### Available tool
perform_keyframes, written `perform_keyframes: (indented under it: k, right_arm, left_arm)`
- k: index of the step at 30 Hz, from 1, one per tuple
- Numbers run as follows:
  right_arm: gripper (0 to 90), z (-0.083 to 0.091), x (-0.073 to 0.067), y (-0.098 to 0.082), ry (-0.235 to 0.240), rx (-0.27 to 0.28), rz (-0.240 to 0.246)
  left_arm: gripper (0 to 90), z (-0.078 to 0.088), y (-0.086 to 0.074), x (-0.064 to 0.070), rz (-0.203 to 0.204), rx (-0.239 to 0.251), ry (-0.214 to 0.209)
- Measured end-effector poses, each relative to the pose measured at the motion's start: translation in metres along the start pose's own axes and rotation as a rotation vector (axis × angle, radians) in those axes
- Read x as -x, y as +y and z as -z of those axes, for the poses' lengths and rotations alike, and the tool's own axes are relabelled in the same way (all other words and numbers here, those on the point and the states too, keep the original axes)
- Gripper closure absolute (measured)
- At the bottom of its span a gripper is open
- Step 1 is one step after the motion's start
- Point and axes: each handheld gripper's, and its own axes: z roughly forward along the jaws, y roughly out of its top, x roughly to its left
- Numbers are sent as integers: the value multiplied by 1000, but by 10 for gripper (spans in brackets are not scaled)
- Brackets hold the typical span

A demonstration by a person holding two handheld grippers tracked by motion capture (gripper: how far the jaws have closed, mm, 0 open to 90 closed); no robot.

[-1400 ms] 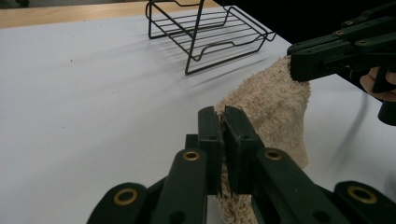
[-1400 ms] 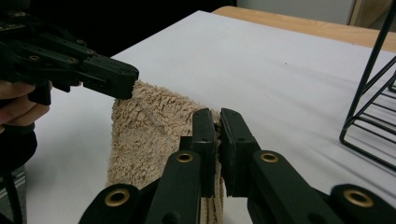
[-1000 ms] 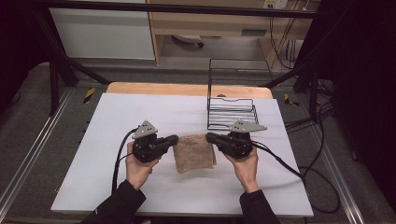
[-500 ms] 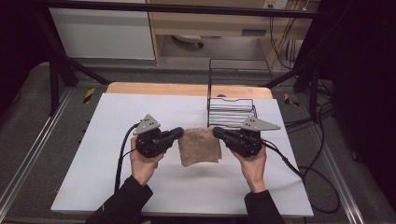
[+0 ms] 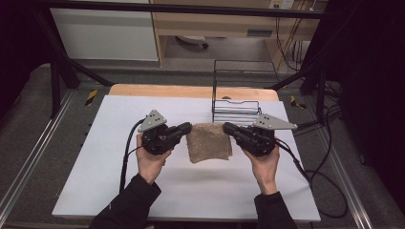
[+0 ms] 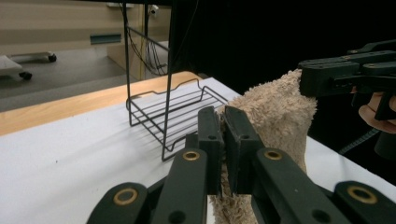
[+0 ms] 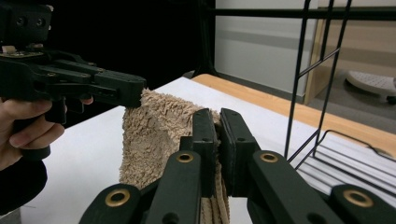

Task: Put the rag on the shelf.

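I hold the beige, shaggy, folded terry towel [image 5: 208, 141] stretched between my two claws, above the white worktop [image 5: 95, 181]. My left claw [image 5: 187, 128] pinches the towel's left upper corner; in the left gripper view its two black jaws stand almost together with only the thickness of the pile [image 6: 275, 112] squeezed between them. My right claw [image 5: 228, 128] does the same at the right upper corner, and in the right gripper view its jaws are clamped close on the cloth [image 7: 154, 126], which hangs down beneath them in folds. Each claw faces the other across the towel, so the cloth spans the gap between them and droops below. The towel's lower edge hangs close over the worktop; I cannot tell whether it touches. Just beyond the towel, on the far right part of the worktop, stands the black wire rack [image 5: 236, 102] with its tall back frame.

Against the earlier frames, both my hands now sit higher and farther from me, and the towel, which lay flat on the worktop a second ago, has come up with them. My grip on both corners is unchanged.
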Motion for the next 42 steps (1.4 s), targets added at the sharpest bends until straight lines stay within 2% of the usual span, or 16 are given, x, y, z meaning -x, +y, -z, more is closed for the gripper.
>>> perform_keyframes:
  k: [17,34,42]
  right_arm:
    - [857,23,8,24,-63,73,21]
    - [857,33,16,45,-105,114,39]
    - [858,38,23,56,-127,139,32]
  left_arm:
    - [851,-16,30,13,-21,64,-8]
    - [852,-28,57,20,-31,117,6]
    - [852,-36,70,23,-42,135,9]
